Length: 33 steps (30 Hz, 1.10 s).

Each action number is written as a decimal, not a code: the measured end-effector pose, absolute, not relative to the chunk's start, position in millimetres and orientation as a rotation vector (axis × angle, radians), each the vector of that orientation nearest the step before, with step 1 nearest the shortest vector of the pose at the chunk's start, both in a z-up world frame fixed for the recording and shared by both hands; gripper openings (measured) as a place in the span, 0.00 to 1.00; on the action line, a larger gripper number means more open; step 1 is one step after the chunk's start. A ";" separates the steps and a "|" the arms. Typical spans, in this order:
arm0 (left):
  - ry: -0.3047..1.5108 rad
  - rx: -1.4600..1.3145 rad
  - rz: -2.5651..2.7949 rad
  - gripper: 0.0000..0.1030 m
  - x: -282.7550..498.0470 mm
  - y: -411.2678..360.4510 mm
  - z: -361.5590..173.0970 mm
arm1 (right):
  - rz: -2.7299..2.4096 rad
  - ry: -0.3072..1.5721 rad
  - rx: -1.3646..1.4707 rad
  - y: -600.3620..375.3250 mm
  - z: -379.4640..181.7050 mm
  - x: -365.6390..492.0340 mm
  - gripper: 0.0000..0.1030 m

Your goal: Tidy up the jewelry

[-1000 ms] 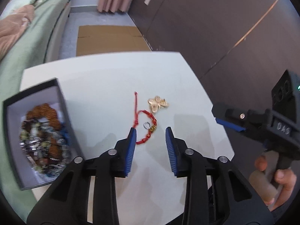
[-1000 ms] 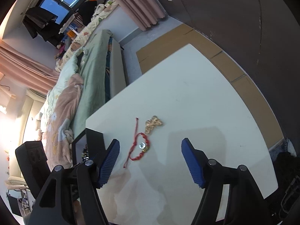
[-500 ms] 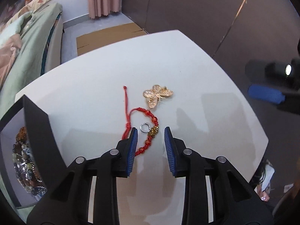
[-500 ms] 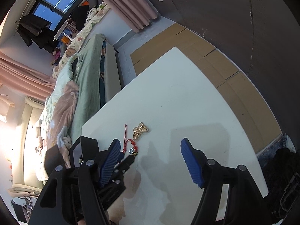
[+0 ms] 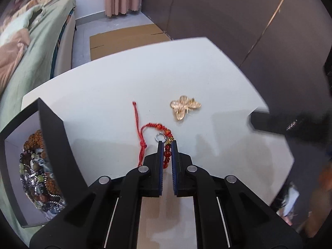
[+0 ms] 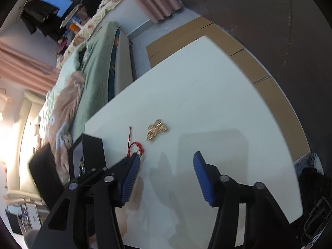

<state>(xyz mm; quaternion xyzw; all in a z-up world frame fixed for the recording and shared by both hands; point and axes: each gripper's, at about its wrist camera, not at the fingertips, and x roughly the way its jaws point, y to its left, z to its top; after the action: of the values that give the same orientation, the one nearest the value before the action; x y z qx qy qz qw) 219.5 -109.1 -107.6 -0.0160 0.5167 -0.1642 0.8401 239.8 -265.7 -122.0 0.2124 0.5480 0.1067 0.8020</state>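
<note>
Two jaws on the left gripper (image 5: 167, 143) have narrowed since half a second ago onto the red bead bracelet (image 5: 167, 153) at frame center, so pickup toward the jewelry box (image 5: 51, 137) at left looks imminent; right gripper (image 6: 166, 172) hangs wide open.

- table (image 5: 116, 87): smooth white top, slight sheen
- red bracelet (image 5: 166, 155): glossy beads on braided cord
- butterfly brooch (image 5: 185, 106): shiny gold metal
- box (image 5: 56, 141): matt black, pale lining
- left gripper (image 5: 166, 145): ribbed blue pads (image 5: 160, 161), matt black plastic
- bed cover (image 6: 95, 62): soft green cloth
</note>
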 end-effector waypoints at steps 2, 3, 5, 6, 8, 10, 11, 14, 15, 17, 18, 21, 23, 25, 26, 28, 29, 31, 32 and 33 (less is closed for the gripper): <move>1.084 -0.070 -0.350 0.08 219.5 -100.5 -101.5 | 0.241 1.188 0.428 -254.4 -124.9 241.0 0.46; 1.079 -0.092 -0.352 0.08 219.6 -95.3 -98.5 | 0.247 1.196 0.414 -247.8 -126.6 241.7 0.44; 1.067 -0.124 -0.347 0.08 220.6 -86.5 -93.8 | 0.252 1.203 0.385 -237.1 -129.1 242.8 0.42; 1.061 -0.141 -0.344 0.08 221.3 -81.6 -91.4 | 0.256 1.206 0.368 -232.6 -130.5 244.6 0.41; 1.045 -0.182 -0.340 0.08 222.0 -69.8 -84.6 | 0.261 1.211 0.344 -223.0 -133.0 246.2 0.40; 1.028 -0.208 -0.333 0.08 223.0 -59.9 -78.9 | 0.264 1.222 0.315 -212.3 -138.3 249.1 0.38; 1.016 -0.225 -0.327 0.08 222.3 -52.7 -74.5 | 0.265 1.227 0.305 -208.7 -140.6 250.7 0.37; 0.989 -0.269 -0.310 0.08 220.1 -33.6 -65.1 | 0.259 1.237 0.263 -196.0 -146.7 256.7 0.32; 0.982 -0.280 -0.305 0.08 220.6 -29.5 -62.6 | 0.258 1.239 0.250 -191.9 -148.4 258.4 0.32; 0.966 -0.302 -0.293 0.08 219.6 -18.7 -57.4 | 0.257 1.238 0.230 -185.9 -150.6 260.3 0.32; 0.960 -0.309 -0.289 0.08 218.8 -15.1 -55.2 | 0.256 1.237 0.216 -182.5 -151.7 261.2 0.31; 0.943 -0.332 -0.277 0.08 216.9 -2.3 -48.5 | 0.240 1.235 0.166 -172.9 -154.8 263.4 0.29; 0.937 -0.339 -0.270 0.08 216.0 4.1 -45.5 | 0.240 1.240 0.154 -167.3 -157.7 264.1 0.28; 0.935 -0.346 -0.264 0.08 215.2 9.7 -43.6 | 0.221 1.238 0.120 -161.7 -159.4 264.8 0.27; 0.934 -0.348 -0.259 0.08 214.5 13.3 -42.3 | 0.214 1.236 0.106 -159.7 -160.0 266.2 0.27; 0.937 -0.355 -0.258 0.08 212.6 20.0 -41.1 | 0.210 1.236 0.094 -156.6 -161.5 267.5 0.25; 0.939 -0.358 -0.254 0.08 211.1 24.0 -40.7 | 0.207 1.230 0.086 -155.1 -161.1 267.7 0.25; 0.941 -0.360 -0.243 0.08 209.1 29.6 -40.5 | 0.214 1.230 0.086 -152.7 -161.1 268.6 0.22; 0.945 -0.363 -0.236 0.08 208.1 33.2 -41.0 | 0.208 1.231 0.076 -152.1 -161.3 268.8 0.19; 0.950 -0.366 -0.228 0.08 207.4 36.7 -41.5 | 0.196 1.229 0.062 -151.4 -161.0 268.6 0.16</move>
<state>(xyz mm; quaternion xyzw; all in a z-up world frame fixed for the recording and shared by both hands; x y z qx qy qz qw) 207.4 36.7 -41.5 -0.1748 0.4537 -0.1089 0.8670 268.6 -151.4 -161.0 0.0292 0.5756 0.0916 0.8121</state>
